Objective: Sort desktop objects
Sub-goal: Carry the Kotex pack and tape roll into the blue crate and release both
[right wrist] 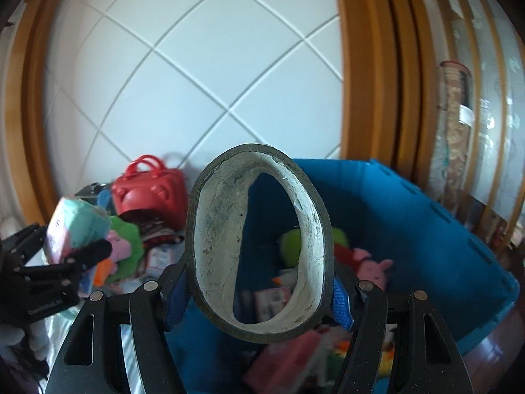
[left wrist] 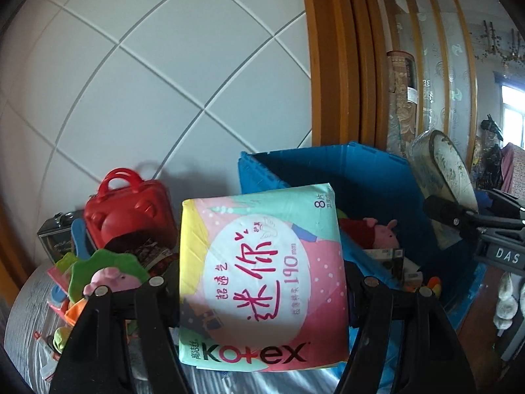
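A pastel Kotex pad pack (left wrist: pixel 259 256) stands upright between the fingers of my left gripper (left wrist: pixel 262 282), which is shut on its two sides. It hangs in front of a blue bin (left wrist: pixel 361 177). My right gripper (right wrist: pixel 257 285) is shut on a tape roll (right wrist: pixel 213 246) with a dirty white core and dark rim, held on edge above the blue bin (right wrist: pixel 410 229). From the right wrist the pack (right wrist: pixel 78 226) shows at the left in the left gripper's fingers (right wrist: pixel 92 252). From the left wrist the tape roll (left wrist: pixel 439 177) shows at the right.
A red toy suitcase (left wrist: pixel 129 210) stands against the tiled wall, with a green and pink plush (left wrist: pixel 108 269) and several small items on the grey table (left wrist: pixel 29 312). A pink pig toy (right wrist: pixel 374 267) and boxes lie in the bin. A wooden door frame (left wrist: pixel 338 65) rises behind.
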The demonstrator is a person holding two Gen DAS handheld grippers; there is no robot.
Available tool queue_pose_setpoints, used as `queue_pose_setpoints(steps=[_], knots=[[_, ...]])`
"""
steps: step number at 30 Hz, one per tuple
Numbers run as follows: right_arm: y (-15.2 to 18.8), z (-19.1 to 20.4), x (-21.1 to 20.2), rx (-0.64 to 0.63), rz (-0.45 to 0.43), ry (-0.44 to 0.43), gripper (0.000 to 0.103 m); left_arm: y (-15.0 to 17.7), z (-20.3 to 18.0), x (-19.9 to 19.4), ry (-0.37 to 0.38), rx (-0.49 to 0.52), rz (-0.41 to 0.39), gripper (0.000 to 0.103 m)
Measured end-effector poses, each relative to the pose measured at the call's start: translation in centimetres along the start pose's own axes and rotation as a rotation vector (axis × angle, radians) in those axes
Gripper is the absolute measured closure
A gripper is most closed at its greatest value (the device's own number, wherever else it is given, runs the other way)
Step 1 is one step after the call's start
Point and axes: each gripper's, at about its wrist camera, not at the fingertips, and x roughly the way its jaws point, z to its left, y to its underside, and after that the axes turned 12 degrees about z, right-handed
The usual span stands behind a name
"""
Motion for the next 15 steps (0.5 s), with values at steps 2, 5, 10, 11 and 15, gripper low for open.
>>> queue_pose_setpoints(steps=[2, 5, 10, 11, 15], knots=[[-0.3, -2.3, 0.4, 0.019, 0.004, 0.025, 0.034, -1.5, -2.0, 0.8, 0.011, 0.012, 0.001, 0.035], [-0.3, -5.3, 1.0, 0.034, 0.014, 0.064, 0.034, -3.4, -5.2, 1.9, 0.041, 0.028, 0.019, 0.035], [0.1, -9.5, 2.3, 0.034, 0.049, 0.153, 0.034, -5.0, -10.1, 3.9, 0.064, 0.074, 0.062, 0.035], [0.3, -10.3, 2.6, 0.026, 0.056, 0.186, 0.034, -5.2, -10.8, 4.1, 0.071, 0.08, 0.072, 0.035], [0.6, -12.1, 3.7, 0.021, 0.077, 0.208, 0.034, -6.0, -12.7, 4.4, 0.025, 0.126, 0.096, 0.035]])
